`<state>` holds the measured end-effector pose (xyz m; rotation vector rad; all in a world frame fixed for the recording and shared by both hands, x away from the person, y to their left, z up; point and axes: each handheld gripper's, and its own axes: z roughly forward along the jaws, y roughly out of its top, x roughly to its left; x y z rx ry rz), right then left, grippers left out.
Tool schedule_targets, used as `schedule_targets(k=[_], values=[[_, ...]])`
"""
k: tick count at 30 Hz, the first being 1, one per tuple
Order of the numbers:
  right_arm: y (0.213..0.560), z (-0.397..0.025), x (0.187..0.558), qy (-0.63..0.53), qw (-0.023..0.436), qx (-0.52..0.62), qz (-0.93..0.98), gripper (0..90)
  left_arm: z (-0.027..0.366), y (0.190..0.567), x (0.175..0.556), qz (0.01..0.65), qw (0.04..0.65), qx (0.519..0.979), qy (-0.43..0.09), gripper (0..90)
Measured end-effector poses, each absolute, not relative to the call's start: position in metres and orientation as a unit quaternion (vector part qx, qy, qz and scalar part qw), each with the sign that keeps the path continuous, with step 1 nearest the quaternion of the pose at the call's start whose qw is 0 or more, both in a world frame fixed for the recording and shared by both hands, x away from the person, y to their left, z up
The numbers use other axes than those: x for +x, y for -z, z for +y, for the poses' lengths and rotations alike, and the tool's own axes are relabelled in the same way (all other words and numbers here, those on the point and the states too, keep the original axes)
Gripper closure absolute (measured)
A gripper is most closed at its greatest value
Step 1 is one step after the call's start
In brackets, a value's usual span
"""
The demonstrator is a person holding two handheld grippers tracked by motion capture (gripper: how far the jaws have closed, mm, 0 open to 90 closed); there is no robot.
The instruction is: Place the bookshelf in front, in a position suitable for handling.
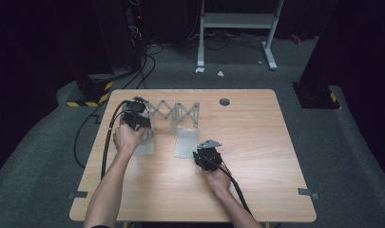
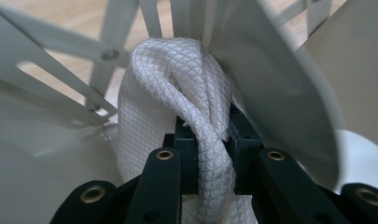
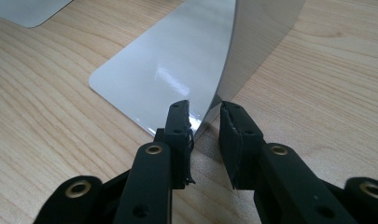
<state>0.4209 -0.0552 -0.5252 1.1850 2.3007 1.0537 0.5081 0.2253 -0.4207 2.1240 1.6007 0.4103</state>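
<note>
Black jaws, brass-ringed screw holes

On the one table (image 1: pixel 256 156) I count one folding rack (image 1: pixel 173 114) with two end plates, one white cloth (image 2: pixel 177 107) at nine o'clock, and two grippers, left (image 1: pixel 135 113) and right (image 1: pixel 206 153).

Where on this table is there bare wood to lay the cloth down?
Bare wood runs right of the grey metal expanding bookend rack to the table edge, and along the near edge. It is crowded around the rack, where the left claw grips the white waffle-weave cloth.
</note>
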Motion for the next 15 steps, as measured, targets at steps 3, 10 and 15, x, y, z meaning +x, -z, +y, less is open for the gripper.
schedule_targets(k=[3,10,15], values=[[0.525,-0.055,0.421,-0.372,0.172,0.417,0.811,73.2,0.227,0.430,0.508,0.585,0.226,0.767,-0.137,77.1],[0.525,-0.055,0.421,-0.370,0.176,0.413,0.813,73.0,0.232,0.406,0.497,0.578,0.274,0.752,-0.159,77.0],[0.525,-0.054,0.420,-0.370,0.177,0.412,0.813,73.0,0.232,0.384,0.498,0.572,0.285,0.748,-0.180,77.0]])
